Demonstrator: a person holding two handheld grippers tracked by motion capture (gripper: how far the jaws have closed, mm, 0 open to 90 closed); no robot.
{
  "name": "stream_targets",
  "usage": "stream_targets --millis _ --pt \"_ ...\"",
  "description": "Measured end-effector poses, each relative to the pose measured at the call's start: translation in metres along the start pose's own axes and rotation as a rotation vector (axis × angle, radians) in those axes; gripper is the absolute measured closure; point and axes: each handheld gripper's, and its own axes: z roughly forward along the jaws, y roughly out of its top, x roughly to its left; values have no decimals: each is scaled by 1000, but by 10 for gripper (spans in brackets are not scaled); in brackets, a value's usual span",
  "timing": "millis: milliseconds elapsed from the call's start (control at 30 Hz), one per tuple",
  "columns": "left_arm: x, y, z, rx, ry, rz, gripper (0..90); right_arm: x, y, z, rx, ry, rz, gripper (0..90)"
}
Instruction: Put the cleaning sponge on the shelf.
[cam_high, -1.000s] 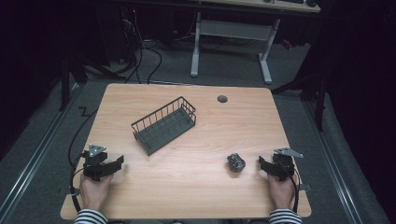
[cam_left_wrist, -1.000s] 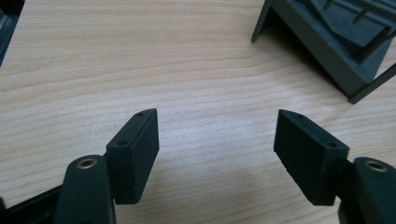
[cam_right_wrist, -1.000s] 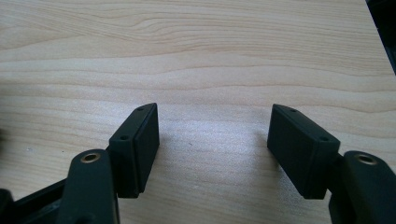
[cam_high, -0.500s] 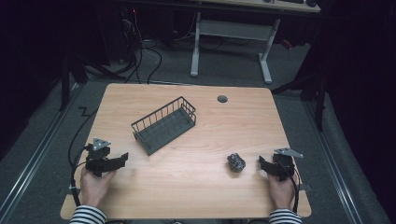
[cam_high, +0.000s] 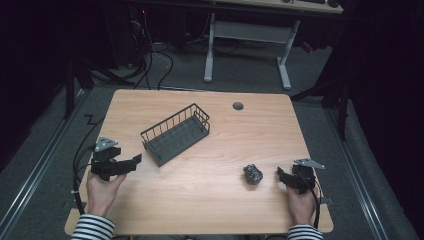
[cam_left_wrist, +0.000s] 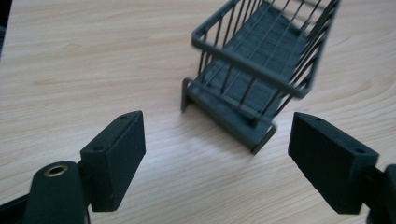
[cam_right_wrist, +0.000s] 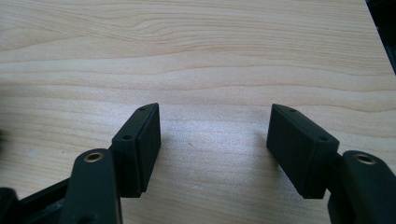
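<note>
Basket (cam_high: 176, 133), wire, centre-left of surface (cam_high: 210, 210): approach step. Left hand-held gripper (cam_high: 134, 161) jaws apart, nearing its end (next: straddle rim); right hand-held gripper (cam_high: 281, 175) apart, idle beside dark lump (cam_high: 253, 174).

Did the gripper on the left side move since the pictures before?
Yes. The left gripper has slid forward and a little to the right, closer to the near corner of the wire basket. The basket itself stayed put on the table.
</note>
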Motion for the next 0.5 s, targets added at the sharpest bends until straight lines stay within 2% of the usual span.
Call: stream_targets --millis 133,300,500 --pt "-5 12 -2 -5 3 12 181 0 0 0 1 -1 -1 350" --pt "-9 28 0 16 -6 18 155 0 0 0 0 0 -1 351" --pt "-14 39 15 55 3 17 154 0 0 0 0 -2 -4 348"
